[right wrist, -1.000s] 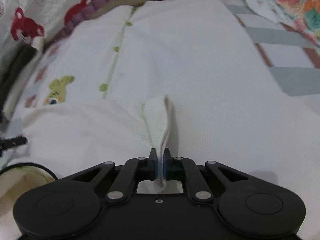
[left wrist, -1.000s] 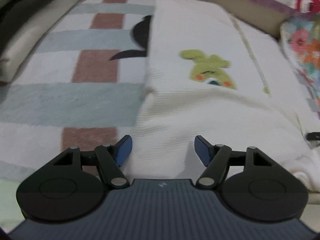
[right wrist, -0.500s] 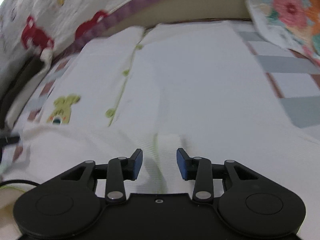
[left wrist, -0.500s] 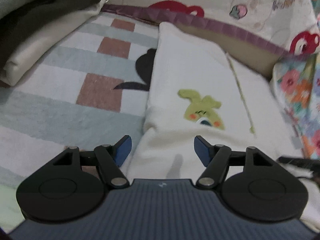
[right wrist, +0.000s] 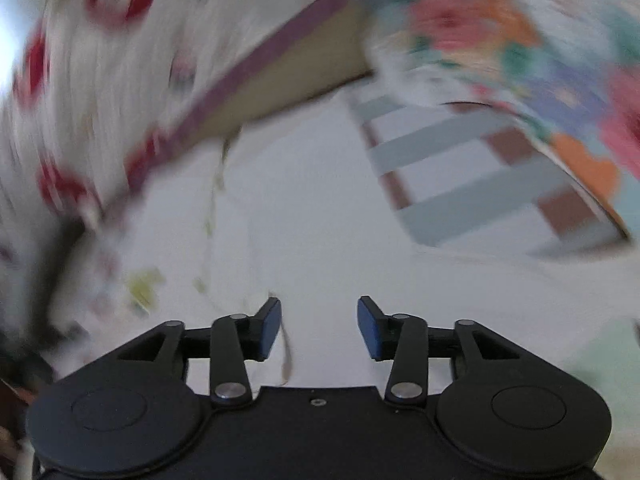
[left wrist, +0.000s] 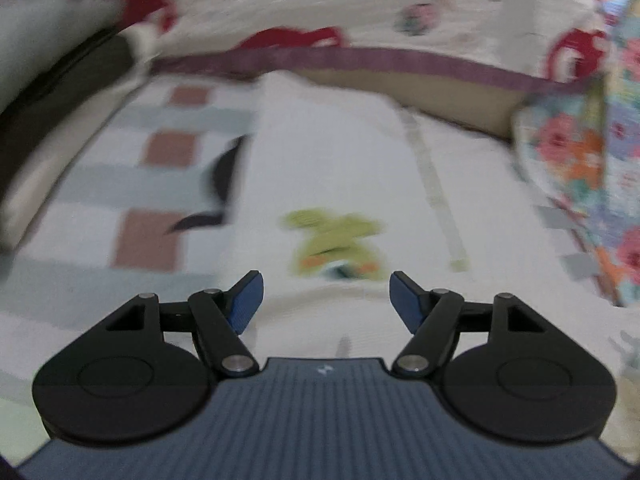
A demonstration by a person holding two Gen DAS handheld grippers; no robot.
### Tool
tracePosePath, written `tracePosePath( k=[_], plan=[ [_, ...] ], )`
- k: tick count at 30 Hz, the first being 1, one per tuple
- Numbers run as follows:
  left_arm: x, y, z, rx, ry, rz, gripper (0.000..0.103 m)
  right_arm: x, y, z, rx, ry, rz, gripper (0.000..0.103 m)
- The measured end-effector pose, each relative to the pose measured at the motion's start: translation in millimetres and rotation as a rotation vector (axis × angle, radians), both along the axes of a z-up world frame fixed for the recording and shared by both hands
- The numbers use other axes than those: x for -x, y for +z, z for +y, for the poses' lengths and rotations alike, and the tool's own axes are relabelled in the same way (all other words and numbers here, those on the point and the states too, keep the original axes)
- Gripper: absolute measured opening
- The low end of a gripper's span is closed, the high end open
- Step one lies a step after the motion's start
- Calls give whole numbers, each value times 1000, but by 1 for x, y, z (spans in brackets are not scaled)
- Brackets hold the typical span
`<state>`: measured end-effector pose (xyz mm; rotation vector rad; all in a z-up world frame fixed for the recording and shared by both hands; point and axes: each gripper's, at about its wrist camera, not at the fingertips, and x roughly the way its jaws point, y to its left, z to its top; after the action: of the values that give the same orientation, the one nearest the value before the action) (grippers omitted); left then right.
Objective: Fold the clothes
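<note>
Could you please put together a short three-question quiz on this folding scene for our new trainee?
1. True or false: the left hand-held gripper is shut on the white garment.
2. Multiple choice: the green appliqué sits on (a) the white garment, (b) the striped blanket, (c) the floral fabric.
3. Fill in: the right hand-held gripper is ____ and holds nothing.

Key: 1. False, its jaws stand apart with only cloth below them. 2. a. 3. open.
</note>
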<state>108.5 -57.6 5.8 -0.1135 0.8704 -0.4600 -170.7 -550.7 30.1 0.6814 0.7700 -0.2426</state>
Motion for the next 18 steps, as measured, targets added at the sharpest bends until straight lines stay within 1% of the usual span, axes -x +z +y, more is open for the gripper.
tracePosePath(
  k=[1, 2, 3, 7, 9, 11, 14, 16, 17, 18],
  plan=[
    [3, 12, -15, 0, -30, -16, 69, 22, 9, -12, 0, -31, -3, 64],
    [7, 26, -39, -17, -74, -39, 69, 44, 18, -23, 0, -61, -7, 65],
    [11, 39, -63, -35, -119, -62, 69, 57, 18, -32, 16, -86, 7, 65],
    [33, 73, -170, -77, -312, -90, 69, 96, 2, -61, 107, -174, 89, 65],
    [55, 79, -224, -80, -413, -103, 69, 116, -7, -76, 152, -218, 130, 65],
    [78, 74, -272, -92, -518, -115, 69, 131, -23, -90, 116, -286, 84, 65],
    [104, 55, -336, -163, -630, -111, 69, 142, -52, -104, -3, -354, 13, 65],
    [117, 37, -362, -199, -663, -96, 69, 144, -74, -111, -95, -388, -24, 65],
    [122, 27, -373, -211, -675, -83, 69, 145, -83, -114, -122, -409, -39, 65],
    [124, 19, -376, -191, -673, -59, 69, 145, -88, -115, -131, -438, -49, 65]
  ],
)
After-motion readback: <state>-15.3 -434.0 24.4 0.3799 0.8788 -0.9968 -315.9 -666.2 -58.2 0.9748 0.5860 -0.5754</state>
